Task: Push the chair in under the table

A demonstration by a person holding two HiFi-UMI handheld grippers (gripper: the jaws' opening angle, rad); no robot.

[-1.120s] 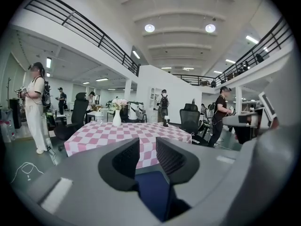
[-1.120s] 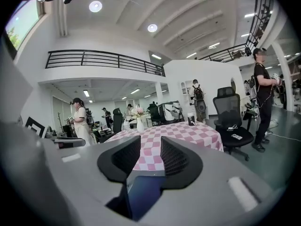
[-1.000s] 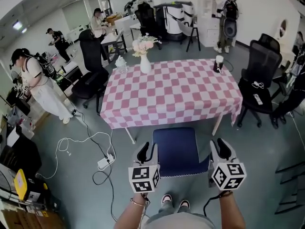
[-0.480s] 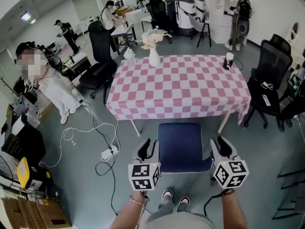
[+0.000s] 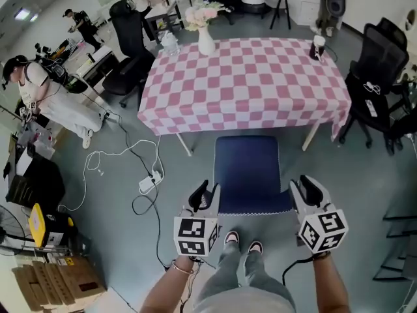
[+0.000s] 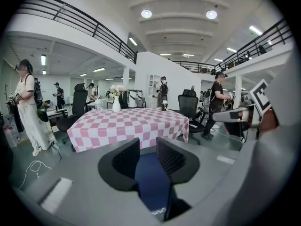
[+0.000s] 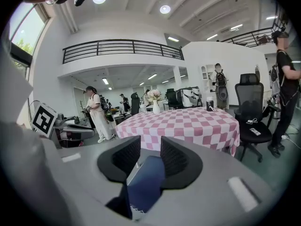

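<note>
Not yet pushed in, with the blue chair (image 5: 247,171) standing out from the checked worktop (image 5: 244,77), only its front edge by the cloth hem, and left gripper (image 5: 205,194) and right gripper (image 5: 306,189) at its rear corners, fingers half-spread, clamping nothing.

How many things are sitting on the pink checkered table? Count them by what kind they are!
White vase with flowers: 1
Clear container: 1
Dark cup: 1
Total: 3
</note>
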